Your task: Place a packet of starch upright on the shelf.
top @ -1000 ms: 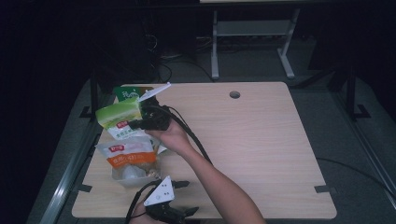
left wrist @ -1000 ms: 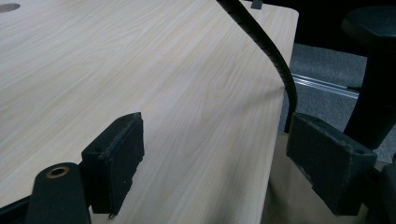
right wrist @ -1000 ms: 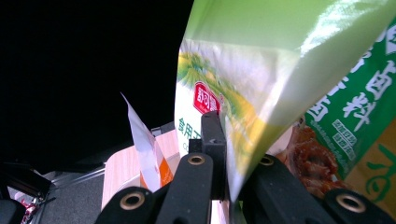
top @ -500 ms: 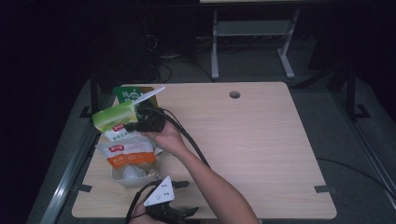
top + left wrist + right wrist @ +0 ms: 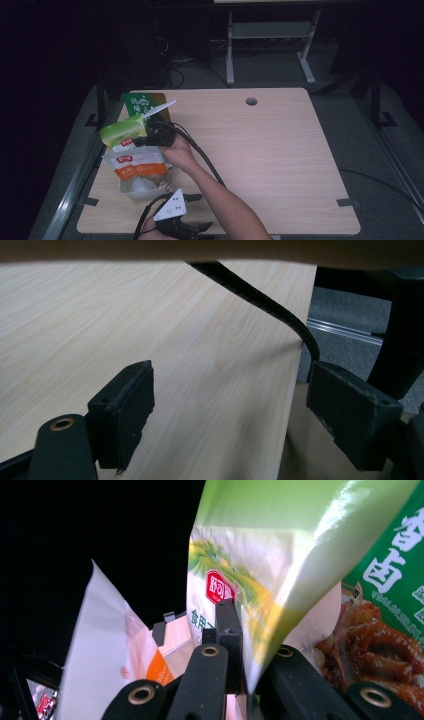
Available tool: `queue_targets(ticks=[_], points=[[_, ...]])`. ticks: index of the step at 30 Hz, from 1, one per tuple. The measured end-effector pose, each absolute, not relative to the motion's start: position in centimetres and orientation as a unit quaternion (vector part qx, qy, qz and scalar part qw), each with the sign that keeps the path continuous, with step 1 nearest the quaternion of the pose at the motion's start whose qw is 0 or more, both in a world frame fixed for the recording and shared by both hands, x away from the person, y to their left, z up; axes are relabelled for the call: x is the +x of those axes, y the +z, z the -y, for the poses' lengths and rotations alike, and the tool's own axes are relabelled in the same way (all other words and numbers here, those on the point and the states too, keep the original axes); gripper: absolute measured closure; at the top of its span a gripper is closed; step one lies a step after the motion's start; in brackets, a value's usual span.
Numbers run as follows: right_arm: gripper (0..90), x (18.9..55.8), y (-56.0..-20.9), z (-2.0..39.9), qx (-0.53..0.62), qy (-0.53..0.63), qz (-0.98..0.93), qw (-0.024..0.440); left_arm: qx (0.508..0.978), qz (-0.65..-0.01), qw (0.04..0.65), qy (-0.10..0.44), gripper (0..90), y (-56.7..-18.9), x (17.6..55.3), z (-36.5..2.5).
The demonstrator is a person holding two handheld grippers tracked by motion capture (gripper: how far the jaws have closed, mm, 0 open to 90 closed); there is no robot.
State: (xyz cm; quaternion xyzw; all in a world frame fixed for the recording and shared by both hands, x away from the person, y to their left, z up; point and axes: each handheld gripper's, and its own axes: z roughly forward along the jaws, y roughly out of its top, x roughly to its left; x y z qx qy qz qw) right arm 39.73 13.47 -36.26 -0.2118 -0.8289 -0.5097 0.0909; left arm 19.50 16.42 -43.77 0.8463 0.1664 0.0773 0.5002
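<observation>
At the left edge of the table (image 5: 280,165) my right gripper (image 5: 150,136) has its jaws clamped on the edge of a light green packet (image 5: 122,134), which it holds up off the surface, just above an orange-and-white snack bag (image 5: 137,170) and in front of a dark green packet (image 5: 142,105). In the right gripper view the packet's thin seam is pinched flat between my two black jaws, the orange bag and the dark green one showing behind it. My left gripper (image 5: 192,229) waits at the near edge with its jaws apart and nothing between them; its own view looks across bare wood. I judge the pick done: the packet is lifted and secure, but it still has to be set down somewhere, and the two other bags lie untouched. Compared with a second ago, my right hand has sunk a little, bringing the packet lower and closer to the orange bag, while my left hand has kept its place.
</observation>
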Motion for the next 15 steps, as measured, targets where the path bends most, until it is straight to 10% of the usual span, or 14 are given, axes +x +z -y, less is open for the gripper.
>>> queue_targets(ticks=[15], points=[[89.9, 39.2, -37.8, -12.7, -0.206, -0.513, 0.83, 0.076, 0.846, -0.167, 0.5, 0.079, 19.1, -43.7, 19.5, -16.5]])
